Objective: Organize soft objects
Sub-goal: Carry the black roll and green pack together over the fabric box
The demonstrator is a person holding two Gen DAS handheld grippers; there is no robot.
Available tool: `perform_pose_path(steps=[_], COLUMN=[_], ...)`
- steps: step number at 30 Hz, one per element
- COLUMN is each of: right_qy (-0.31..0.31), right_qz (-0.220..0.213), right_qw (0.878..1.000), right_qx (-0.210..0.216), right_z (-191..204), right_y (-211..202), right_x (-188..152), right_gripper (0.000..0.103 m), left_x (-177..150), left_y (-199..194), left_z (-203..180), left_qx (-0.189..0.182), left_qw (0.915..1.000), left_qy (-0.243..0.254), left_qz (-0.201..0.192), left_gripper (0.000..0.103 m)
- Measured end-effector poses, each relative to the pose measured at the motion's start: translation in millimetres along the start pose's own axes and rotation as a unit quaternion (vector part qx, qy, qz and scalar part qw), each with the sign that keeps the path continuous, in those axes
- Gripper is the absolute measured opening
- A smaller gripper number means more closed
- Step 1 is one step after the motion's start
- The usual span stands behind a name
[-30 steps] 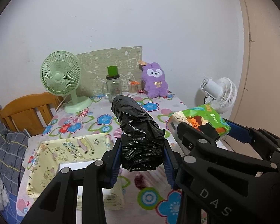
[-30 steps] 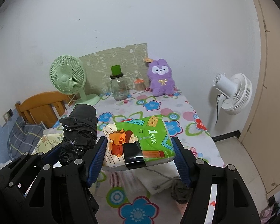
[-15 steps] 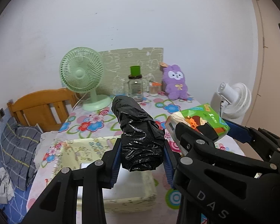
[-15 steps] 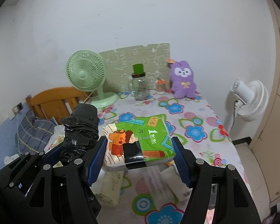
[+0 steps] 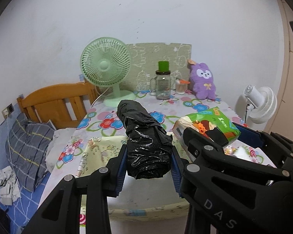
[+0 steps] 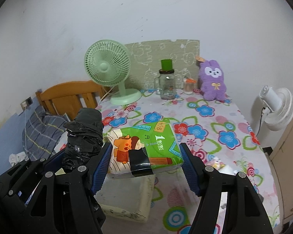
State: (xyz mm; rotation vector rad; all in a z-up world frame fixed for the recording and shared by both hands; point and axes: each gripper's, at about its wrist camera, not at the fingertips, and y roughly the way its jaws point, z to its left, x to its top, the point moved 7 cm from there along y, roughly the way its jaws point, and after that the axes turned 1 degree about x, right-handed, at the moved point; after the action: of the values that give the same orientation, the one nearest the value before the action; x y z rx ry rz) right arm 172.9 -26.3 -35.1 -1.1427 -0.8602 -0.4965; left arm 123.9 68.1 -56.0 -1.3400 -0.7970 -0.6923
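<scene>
Left gripper (image 5: 148, 164) is clamping a black plastic-wrapped bundle (image 5: 144, 142) at centre of the left wrist view, jaws narrowed and pads pressing both sides near its lower end, so most of the bundle is sticking up and away past the fingertips. Right gripper (image 6: 146, 161) is sitting mid-wide w/ a green tissue pack (image 6: 146, 148) squeezed between its blue pads, lower centre of the right wrist view. Both items are hanging in the air above a pale yellow fabric bin (image 5: 99, 150), lower centre-left, which is resting on the flowered tablecloth (image 6: 214, 128). Judging by looks: both are prob light & squashy. The bundle's film is looking glossy and wrinkled, so it could be slipping or sagging since it's being held near one end; a mid-length hold would be steadier. The pack's wrapper is smooth too, but it's being gripped across its width, roughly mid-body, which seems about right. Nothing fragile in either grip, though hard squeezing may be denting the tissues.
</scene>
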Motion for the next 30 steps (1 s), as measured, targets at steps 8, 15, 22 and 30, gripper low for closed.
perform_pose_path(steps=[8, 15, 22, 30], right_qy=[-0.016, -0.016, -0.02, -0.025], right_qz=[0.024, 0.054, 0.074, 0.093], right_qw=[0.999, 0.998, 0.996, 0.995], right_qx=[0.017, 0.035, 0.036, 0.033], right_z=[27, 44, 52, 54], right_y=[27, 53, 71, 89], right_x=[-7, -19, -26, -27], right_gripper=[0.071, 0.071, 0.071, 0.071], left_x=[-13, -30, -39, -37], left_y=[16, 33, 51, 67], left_z=[26, 38, 46, 51], left_qx=[0.017, 0.015, -0.002, -0.004], left_qw=[0.9995, 0.9984, 0.9959, 0.9929], left_qy=[-0.012, -0.01, -0.023, -0.026], left_qz=[0.022, 0.053, 0.087, 0.116], left_gripper=[0.041, 0.041, 0.042, 0.044])
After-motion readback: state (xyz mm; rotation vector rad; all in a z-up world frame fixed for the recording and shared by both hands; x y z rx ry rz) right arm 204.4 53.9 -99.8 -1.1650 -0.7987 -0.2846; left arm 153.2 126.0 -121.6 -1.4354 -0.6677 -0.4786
